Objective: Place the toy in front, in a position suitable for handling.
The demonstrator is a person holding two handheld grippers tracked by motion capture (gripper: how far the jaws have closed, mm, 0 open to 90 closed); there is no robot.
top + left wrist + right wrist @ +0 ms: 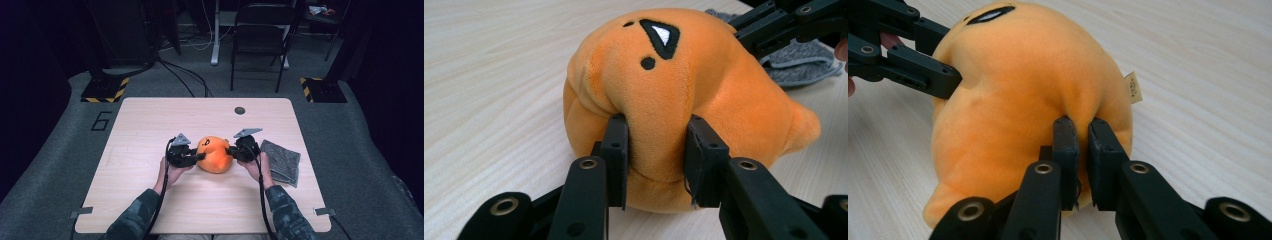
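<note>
Sitting in the middle of the pale wooden worktop (150, 200), the round, fuzzy orange plush toy (216, 154) is pinched from both sides. Left tongs (657, 150) squeeze a fat fold; right tongs (1083, 150) nip a thin one. Its small tag (1133, 87) is too tiny to read. A grey cloth (282, 161) lies beside it.

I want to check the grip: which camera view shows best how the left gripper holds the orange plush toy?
The left gripper view: the left gripper pinches a fold of the orange plush toy. The high view shows it small; the right gripper view, from the side.
</note>
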